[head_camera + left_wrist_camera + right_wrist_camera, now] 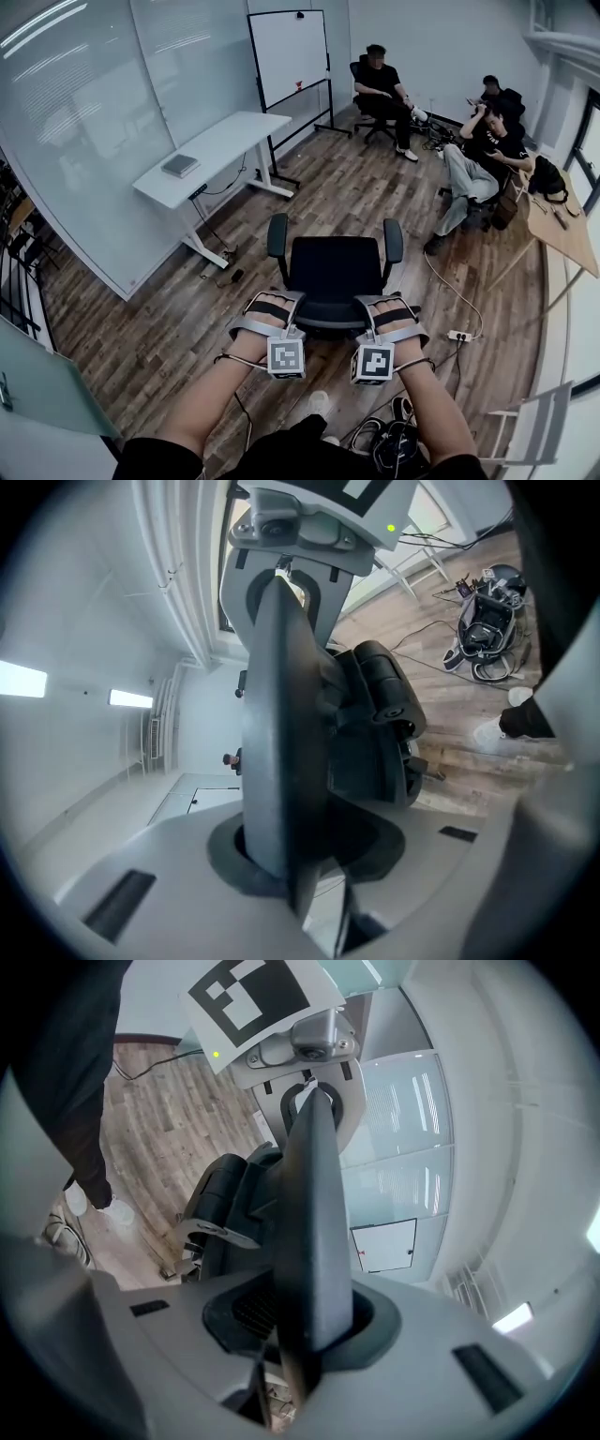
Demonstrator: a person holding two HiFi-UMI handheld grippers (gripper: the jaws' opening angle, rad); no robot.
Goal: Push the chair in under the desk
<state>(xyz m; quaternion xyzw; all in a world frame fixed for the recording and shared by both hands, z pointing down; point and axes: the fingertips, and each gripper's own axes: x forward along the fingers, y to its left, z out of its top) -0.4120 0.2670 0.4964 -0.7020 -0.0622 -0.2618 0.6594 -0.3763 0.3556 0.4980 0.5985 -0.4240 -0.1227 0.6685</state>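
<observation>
Left gripper (pixel 270 309): jaws narrow, clamped on the top edge of the backrest (pixel 328 317). In the left gripper view the dark edge (pixel 277 761) runs straight up between the pads. Right gripper (pixel 386 314): same, jaws narrow and pinching that edge, which fills the gap in the right gripper view (pixel 314 1232). Each gripper view shows the other gripper at 12 o'clock, on the same edge. In the head view the left sits at 9 o'clock of the backrest's centre and the right at 3 o'clock, marker cubes (pixel 287 356) (pixel 372 364) facing the camera, both forearms reaching in from 6 o'clock. The chair (pixel 335 267) is black, mid-frame on the wood floor (pixel 141 328), seat pointing to 12 o'clock, armrests (pixel 277 234) (pixel 393 239) at 10 and 2 o'clock of the seat. The desk (pixel 220 145) is white, at 10–11 o'clock from the chair, along the glass wall (pixel 84 112) and well apart from it, so the chair isn't under it. There's a grey book (pixel 180 166) on the near end of the desk. A whiteboard (pixel 289 56) stands at 12 o'clock, just past the desk's far end. Seated persons (pixel 380 84) (pixel 483 150) are at 1–2 o'clock, and a power strip (pixel 458 335) lies on the floor at 4 o'clock of the chair.
</observation>
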